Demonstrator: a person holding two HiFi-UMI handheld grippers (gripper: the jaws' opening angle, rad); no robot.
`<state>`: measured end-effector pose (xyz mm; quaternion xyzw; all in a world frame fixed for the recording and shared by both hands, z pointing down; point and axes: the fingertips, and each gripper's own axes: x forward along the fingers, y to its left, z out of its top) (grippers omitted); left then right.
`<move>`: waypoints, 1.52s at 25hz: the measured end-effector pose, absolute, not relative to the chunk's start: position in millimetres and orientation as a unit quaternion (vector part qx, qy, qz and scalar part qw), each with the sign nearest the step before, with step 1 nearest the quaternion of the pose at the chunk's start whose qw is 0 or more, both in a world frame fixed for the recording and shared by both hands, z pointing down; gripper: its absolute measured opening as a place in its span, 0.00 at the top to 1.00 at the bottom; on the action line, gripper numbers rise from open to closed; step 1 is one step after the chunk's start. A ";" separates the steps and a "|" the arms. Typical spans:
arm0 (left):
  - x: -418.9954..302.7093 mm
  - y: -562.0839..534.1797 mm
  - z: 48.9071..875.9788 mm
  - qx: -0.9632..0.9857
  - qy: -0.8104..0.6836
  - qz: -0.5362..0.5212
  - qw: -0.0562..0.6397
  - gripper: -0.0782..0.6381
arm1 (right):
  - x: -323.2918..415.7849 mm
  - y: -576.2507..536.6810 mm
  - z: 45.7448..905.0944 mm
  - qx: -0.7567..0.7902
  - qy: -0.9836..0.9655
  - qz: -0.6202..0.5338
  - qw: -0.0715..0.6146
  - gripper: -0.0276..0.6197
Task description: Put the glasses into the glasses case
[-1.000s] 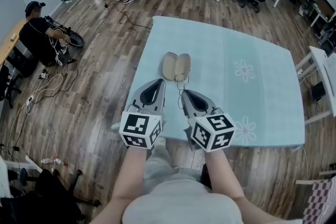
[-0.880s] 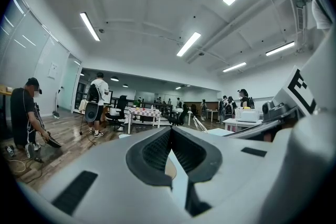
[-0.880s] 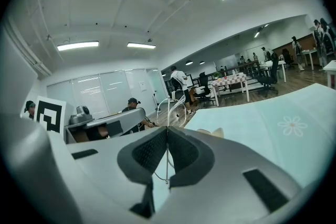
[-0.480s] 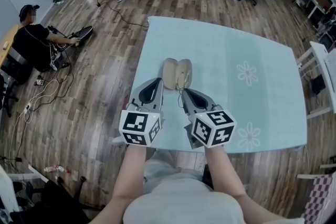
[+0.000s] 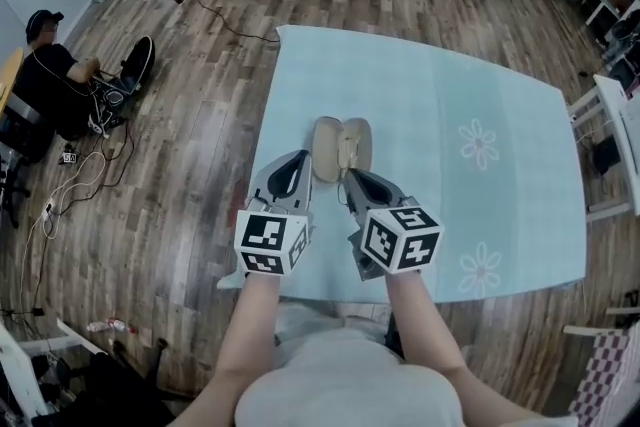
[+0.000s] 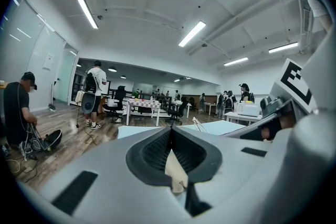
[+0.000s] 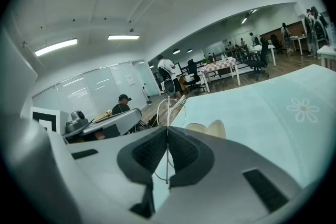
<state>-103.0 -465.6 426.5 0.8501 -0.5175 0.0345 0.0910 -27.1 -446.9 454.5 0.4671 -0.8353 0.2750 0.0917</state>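
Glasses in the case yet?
No, the right gripper holds the glasses by their thin frame, short of the open case.

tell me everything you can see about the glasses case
The glasses case is a beige oval clamshell, lying open on the light blue table with both halves side by side, insides up. It looks smooth and stiff. The left gripper appears to pinch its left edge; the right gripper, holding the glasses, ends beside its near rim.
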 end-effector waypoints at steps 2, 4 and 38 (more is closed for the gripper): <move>-102.6 -471.2 432.2 0.852 -0.513 0.039 0.094 0.88 | -29.5 -453.9 462.4 0.470 -0.831 0.282 0.097 0.94; -102.5 -476.4 438.1 0.854 -0.509 0.043 0.096 0.88 | -31.4 -460.8 470.9 0.473 -0.827 0.288 0.101 0.94; -111.7 -534.0 524.9 0.858 -0.474 0.076 0.186 0.88 | -58.2 -536.4 589.3 0.468 -0.741 0.462 0.135 0.94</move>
